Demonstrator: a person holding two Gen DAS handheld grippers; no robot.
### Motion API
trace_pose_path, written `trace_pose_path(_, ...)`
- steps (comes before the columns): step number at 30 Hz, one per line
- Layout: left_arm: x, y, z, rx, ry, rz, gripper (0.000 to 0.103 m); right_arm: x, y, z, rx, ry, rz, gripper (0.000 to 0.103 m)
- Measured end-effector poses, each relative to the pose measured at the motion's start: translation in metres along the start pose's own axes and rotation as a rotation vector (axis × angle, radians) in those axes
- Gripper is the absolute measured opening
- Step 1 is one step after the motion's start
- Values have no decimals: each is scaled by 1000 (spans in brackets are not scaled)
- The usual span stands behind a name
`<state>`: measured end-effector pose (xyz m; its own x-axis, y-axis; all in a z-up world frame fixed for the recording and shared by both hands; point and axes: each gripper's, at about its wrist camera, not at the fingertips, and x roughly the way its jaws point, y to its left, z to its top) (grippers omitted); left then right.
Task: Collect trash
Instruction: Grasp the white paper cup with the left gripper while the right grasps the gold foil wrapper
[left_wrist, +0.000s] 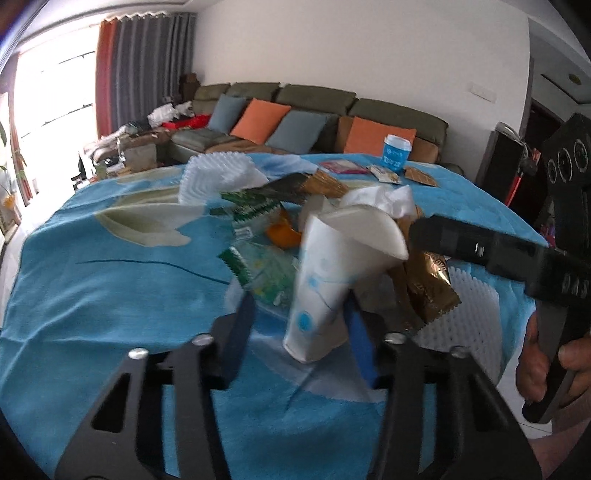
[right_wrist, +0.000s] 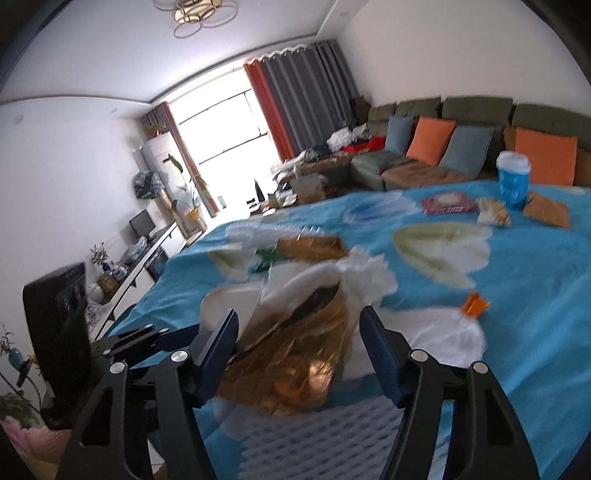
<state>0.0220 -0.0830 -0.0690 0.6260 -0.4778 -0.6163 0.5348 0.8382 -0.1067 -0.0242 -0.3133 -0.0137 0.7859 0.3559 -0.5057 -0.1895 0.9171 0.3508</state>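
Though left fingers (left_wrist: 240, 332) flank a crushed white cup (left_wrist: 317, 295), right fingers (right_wrist: 218, 350) a gold wrapper (right_wrist: 295, 362), neither clenches.

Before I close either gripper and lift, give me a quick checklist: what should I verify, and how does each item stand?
1. Paper cup between the left gripper fingers: ok.
2. Both left pads pressing the paper cup: not ok, gap on one side.
3. Gold wrapper between the right gripper fingers: ok.
4. Right pads clamped on the gold wrapper: not ok, gap on one side.
5. Clearance between the two grippers: cannot tell, they work close together.
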Motion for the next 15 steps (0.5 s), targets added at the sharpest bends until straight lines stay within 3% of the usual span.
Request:
trace_pose_path(1,2,0,0,-7,8,-13,30,1,2,-2,-8,8,2,58)
trace_pose_path(4,3,1,-1,-12,8,-23,24,3,3,-5,-6,26,28,43)
trace_pose_path(10,-9,4,1,-23,-16,-29,22,0,-1,-4,16,36,59,13)
trace_pose_path(15,-28,6,0,-28,-50,-36,22,-8,-4,-2,45,27,74,4)
